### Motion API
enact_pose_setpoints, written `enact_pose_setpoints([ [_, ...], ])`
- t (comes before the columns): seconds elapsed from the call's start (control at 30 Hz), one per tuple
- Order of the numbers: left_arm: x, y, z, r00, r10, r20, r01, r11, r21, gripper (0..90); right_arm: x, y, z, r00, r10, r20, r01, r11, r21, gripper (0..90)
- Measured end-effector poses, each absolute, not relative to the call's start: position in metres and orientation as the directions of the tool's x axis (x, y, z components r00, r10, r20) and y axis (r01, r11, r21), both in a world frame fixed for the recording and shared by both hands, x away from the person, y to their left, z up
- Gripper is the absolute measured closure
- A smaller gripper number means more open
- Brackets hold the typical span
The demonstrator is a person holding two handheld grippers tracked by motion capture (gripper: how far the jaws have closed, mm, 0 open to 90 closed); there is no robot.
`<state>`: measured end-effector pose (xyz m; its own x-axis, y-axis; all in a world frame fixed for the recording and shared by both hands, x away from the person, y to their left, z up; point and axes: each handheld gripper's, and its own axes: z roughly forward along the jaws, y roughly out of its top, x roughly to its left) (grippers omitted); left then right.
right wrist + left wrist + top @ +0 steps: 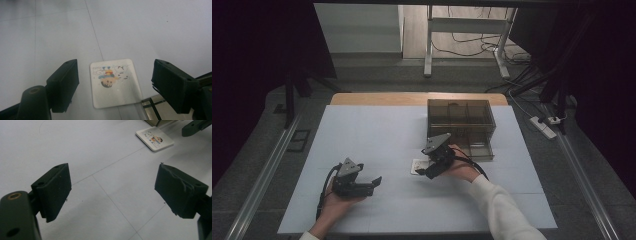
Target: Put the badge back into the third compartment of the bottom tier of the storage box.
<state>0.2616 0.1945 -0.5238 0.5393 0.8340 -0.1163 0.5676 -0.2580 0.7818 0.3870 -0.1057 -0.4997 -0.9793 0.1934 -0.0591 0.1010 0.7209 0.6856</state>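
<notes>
A white square tile [417, 166] with a cartoon picture lies flat on the pale table mat, just in front of a brown see-through box [460, 127]. My right gripper [426, 173] hangs over the tile, pointing down and to the left. In the right gripper view its jaws [115, 75] stand wide open on either side of the tile [115, 82], and the pads do not touch it. My left gripper [377, 182] rests at the lower left, open and holding nothing [112, 192]. From there the tile [154, 138] lies far off at the upper right.
The brown box has several compartments, and its corner [150, 107] sits close behind the tile. The mat [377, 135] runs wide to the left and front. A wooden table edge [362, 98] shows behind it. Cables and a desk frame [428, 45] lie on the floor beyond.
</notes>
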Motion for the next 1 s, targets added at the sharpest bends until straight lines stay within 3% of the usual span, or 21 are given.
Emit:
enact_pose_setpoints([
  [1.0, 0.262, 0.196, -0.524, 0.538, 0.835, -0.116, 0.569, -0.258, 0.781, 14.0, 0.394, -0.081, -0.515, -0.986, 0.152, -0.063, 0.086, 0.801, 0.592, 20.8],
])
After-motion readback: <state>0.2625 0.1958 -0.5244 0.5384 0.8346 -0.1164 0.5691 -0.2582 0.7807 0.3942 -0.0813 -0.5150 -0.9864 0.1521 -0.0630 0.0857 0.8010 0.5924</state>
